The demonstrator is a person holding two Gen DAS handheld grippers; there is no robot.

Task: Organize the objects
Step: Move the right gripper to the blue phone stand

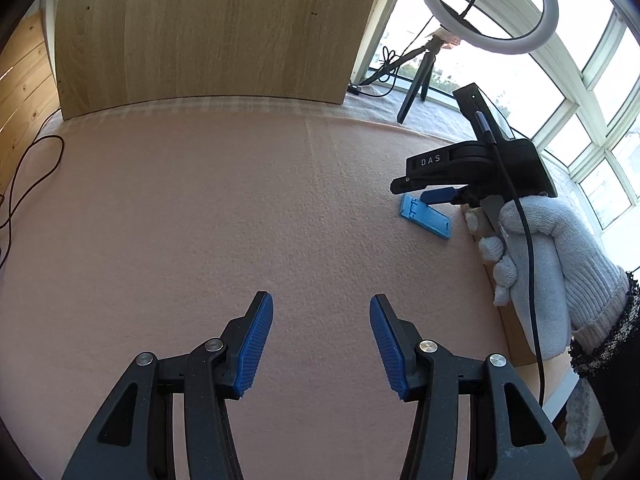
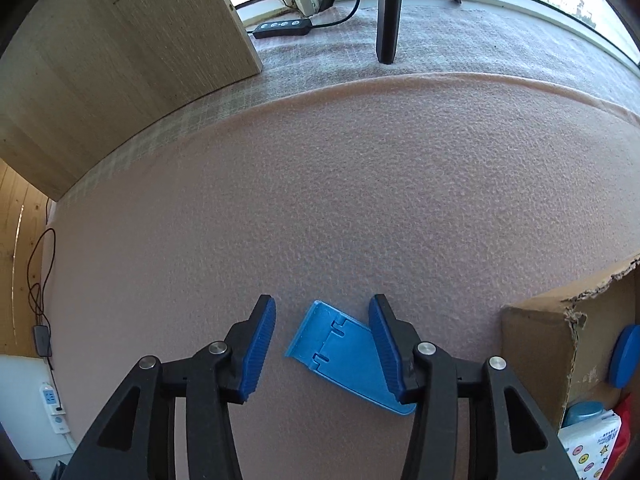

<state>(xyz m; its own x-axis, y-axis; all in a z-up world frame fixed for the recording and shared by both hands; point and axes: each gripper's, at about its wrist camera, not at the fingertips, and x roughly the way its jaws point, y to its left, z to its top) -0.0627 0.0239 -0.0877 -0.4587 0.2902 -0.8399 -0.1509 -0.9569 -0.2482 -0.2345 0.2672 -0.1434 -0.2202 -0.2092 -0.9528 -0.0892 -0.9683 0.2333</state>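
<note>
The left tool (image 1: pixel 321 344) hangs low over the bare pink desk (image 1: pixel 200 208), its jaws spread wide and empty. A gloved hand (image 1: pixel 540 264) grips the right tool (image 2: pixel 322 350) by its handle, held level with jaws wide above the flat blue plastic stand (image 2: pixel 344 356), which lies on the desk near a cardboard box (image 2: pixel 552 344).

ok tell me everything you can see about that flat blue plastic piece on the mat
The blue plastic piece is a thin, flat, light blue plate, seemingly moulded plastic, with a hinged-looking inner flap outlined by slots. It lies flat on the pink mat, skewed, beside the cardboard box. The right gripper is open over it, one finger overlapping its edge; contact is unclear. Nothing grips it.
</note>
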